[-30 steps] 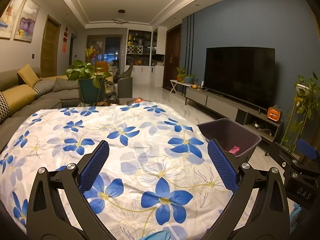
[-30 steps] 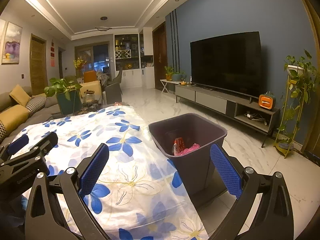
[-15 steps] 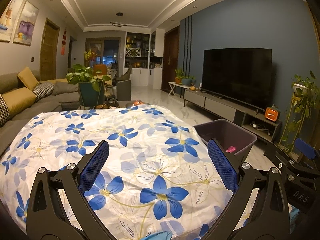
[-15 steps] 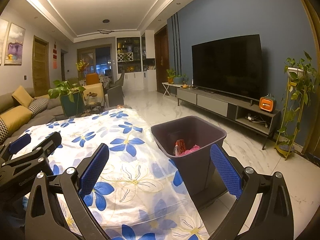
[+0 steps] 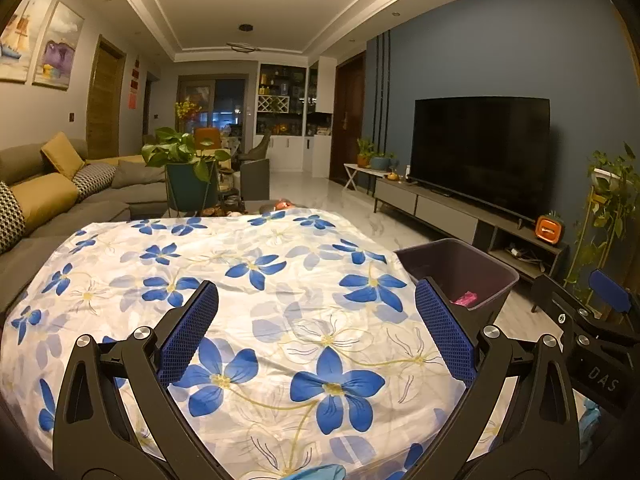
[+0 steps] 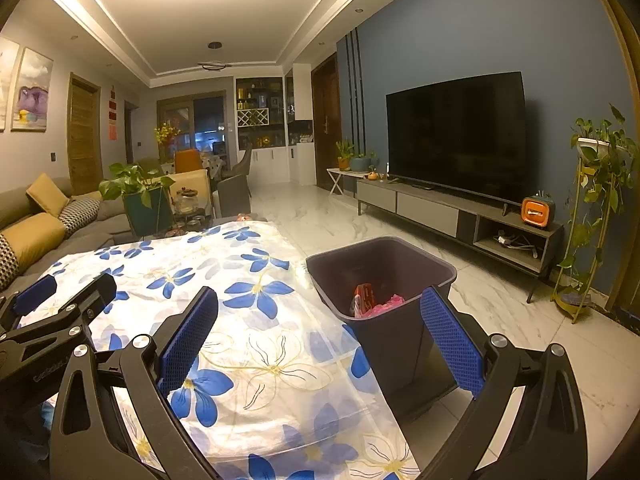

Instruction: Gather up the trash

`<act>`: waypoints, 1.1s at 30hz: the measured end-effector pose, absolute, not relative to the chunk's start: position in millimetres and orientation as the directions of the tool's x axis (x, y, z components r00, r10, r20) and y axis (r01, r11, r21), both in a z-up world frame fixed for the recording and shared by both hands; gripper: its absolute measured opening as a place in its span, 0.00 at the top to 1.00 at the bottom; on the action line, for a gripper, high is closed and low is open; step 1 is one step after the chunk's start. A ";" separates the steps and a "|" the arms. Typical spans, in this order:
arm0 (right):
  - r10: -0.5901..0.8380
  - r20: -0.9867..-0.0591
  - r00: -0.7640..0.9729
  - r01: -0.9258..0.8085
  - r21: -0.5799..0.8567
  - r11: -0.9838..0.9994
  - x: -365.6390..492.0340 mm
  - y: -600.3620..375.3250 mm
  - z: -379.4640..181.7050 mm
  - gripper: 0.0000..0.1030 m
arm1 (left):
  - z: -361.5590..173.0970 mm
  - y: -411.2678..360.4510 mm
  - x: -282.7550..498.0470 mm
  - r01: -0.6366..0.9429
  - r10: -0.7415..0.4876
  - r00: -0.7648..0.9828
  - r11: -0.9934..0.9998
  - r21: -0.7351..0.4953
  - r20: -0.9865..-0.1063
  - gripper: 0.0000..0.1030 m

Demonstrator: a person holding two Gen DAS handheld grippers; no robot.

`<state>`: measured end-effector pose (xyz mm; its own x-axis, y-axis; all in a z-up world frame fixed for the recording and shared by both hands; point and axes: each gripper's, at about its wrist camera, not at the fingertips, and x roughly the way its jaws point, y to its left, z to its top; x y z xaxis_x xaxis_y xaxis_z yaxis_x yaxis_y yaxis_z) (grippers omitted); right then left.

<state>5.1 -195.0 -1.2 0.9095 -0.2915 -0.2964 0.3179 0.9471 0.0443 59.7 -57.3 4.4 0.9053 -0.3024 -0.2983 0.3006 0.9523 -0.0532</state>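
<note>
- The left claw (image 5: 316,330) hung spread wide and empty over the flowered counter (image 5: 248,304).
- The right claw (image 6: 320,332) gaped likewise, holding nothing.
- Trash (image 6: 370,302) (red and pink) lay inside the bin (image 6: 400,344) beside the counter.

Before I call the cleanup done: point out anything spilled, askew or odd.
Nothing stands out. The trash bin stands upright beside the flowered tablecloth, wrappers inside, and both tools hang open and empty.
</note>
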 end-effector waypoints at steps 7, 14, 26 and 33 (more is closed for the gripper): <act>-0.288 -0.294 0.911 0.315 0.048 0.948 6.2 -194.9 0.5 0.06 | 5.7 -55.7 59.6 0.292 -0.295 0.908 0.955 -0.055 -0.298 0.06; -0.286 -0.295 0.911 0.313 0.047 0.949 7.3 -194.6 0.5 0.06 | 6.6 -54.6 58.8 0.293 -0.296 0.908 0.955 -0.055 -0.296 0.06; -0.283 -0.292 0.913 0.310 0.050 0.949 6.8 -194.0 1.9 0.06 | 6.6 -54.4 58.7 0.292 -0.295 0.908 0.955 -0.056 -0.298 0.06; -0.285 -0.290 0.914 0.312 0.051 0.949 9.5 -192.9 2.9 0.05 | 6.5 -54.7 58.3 0.290 -0.293 0.908 0.955 -0.055 -0.298 0.06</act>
